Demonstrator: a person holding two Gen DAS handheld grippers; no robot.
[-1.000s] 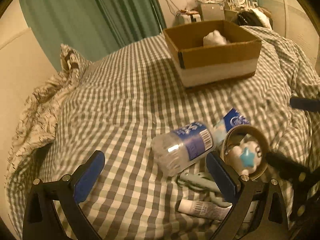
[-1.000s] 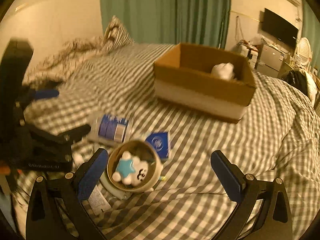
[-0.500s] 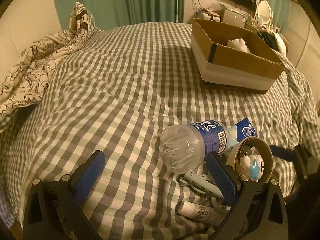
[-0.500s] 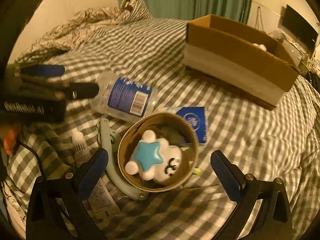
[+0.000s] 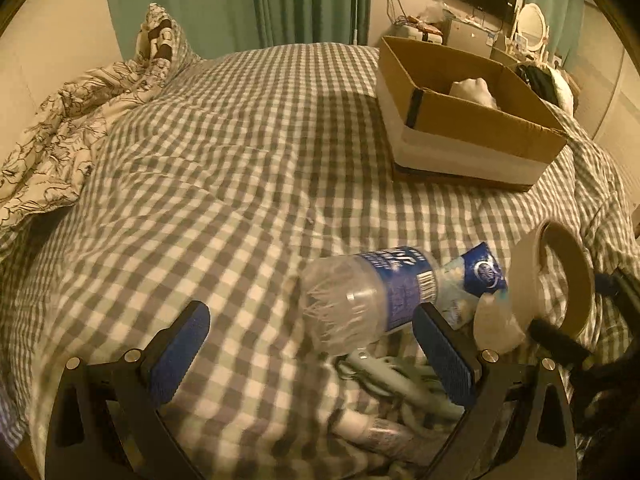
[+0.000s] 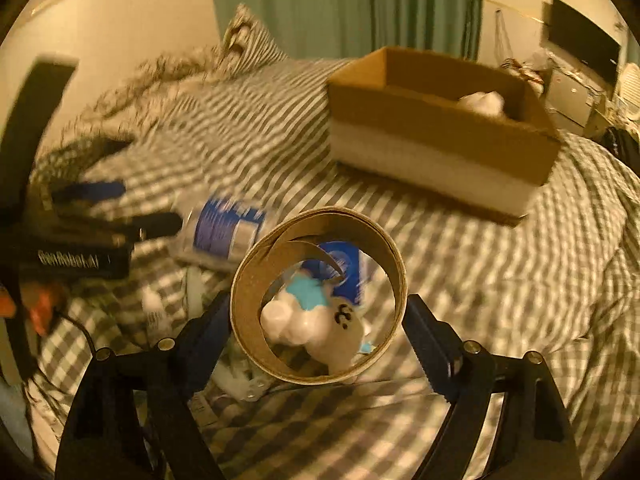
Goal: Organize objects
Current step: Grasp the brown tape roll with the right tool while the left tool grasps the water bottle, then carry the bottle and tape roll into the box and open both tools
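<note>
Across the checked bedspread [image 5: 248, 168], largest item first: the open cardboard box [image 5: 472, 120] sits at the far right side of the bed, well apart from the clutter, with one white object [image 5: 474, 90] already inside it. Nearer the cameras lies the clear water bottle [image 5: 368, 296] on its side, its blue label up, touching a blue packet [image 5: 482, 274]. Pale plastic hangers [image 5: 396, 376] and a small tube [image 5: 380, 434] lie beneath and in front of the bottle.

Change noted: half a second ago the brown tape roll [image 6: 320, 296] lay flat on the bedspread with the right gripper [image 6: 318, 320] spread wide around it. It now stands on edge, clamped across its width between the two blue pads, and appears raised clear of the cover. The small white bear toy [image 6: 316, 324] with a blue star shows through the roll's hole; whether it is carried or left on the bed cannot be told.

The left gripper [image 5: 316, 356] has drawn closer to the bottle, jaws wide apart and holding nothing, the bottle's base between them.

Assessment: the roll is secured, so carriage to the box is the likely next step; most of the clutter is not yet sorted. Both views are blurred by motion
</note>
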